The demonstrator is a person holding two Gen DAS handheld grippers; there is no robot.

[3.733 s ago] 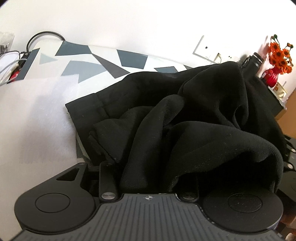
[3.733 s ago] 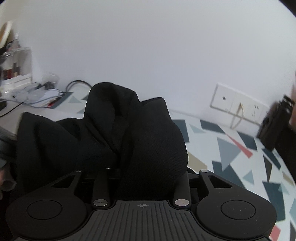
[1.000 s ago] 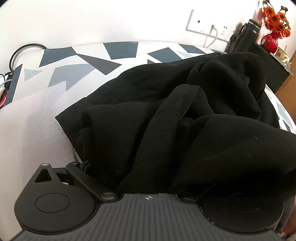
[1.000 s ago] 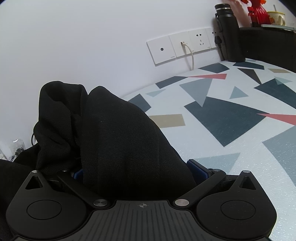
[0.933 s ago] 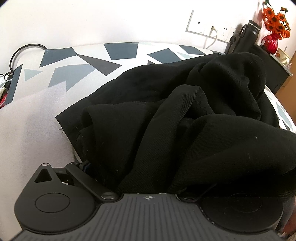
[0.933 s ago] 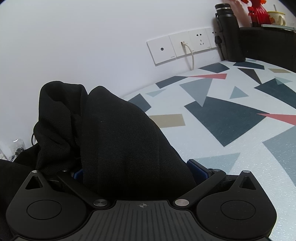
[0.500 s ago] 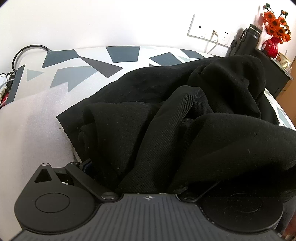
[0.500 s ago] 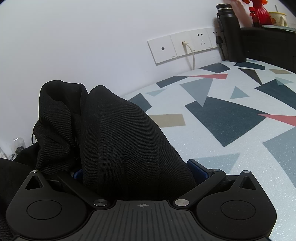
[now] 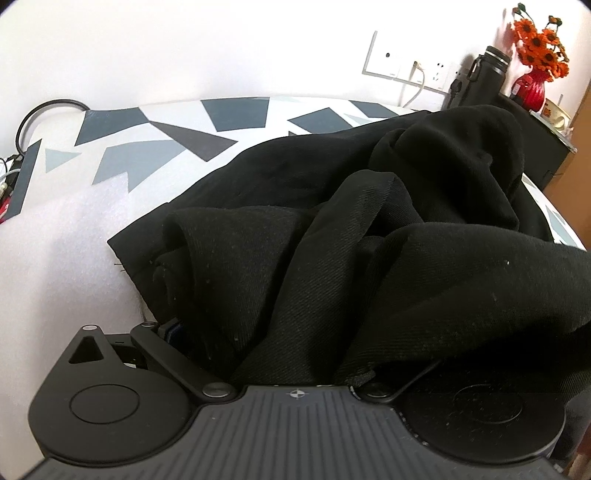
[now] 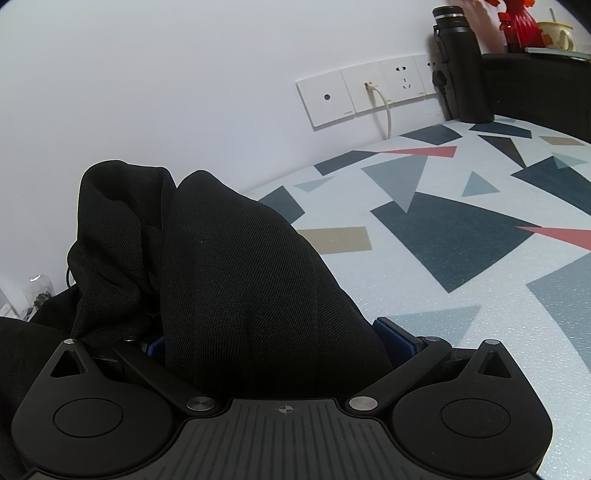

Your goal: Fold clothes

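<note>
Black garment (image 9: pixel 332 229) heaped on triangle-patterned tabletop (image 10: pixel 461 236) below white wall (image 10: pixel 184 74).

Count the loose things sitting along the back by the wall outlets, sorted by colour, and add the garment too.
Black: 2, the garment and the flask.
Red: 1, the vase with orange flowers.
Cream: 1, the mug.
Total: 4.
</note>
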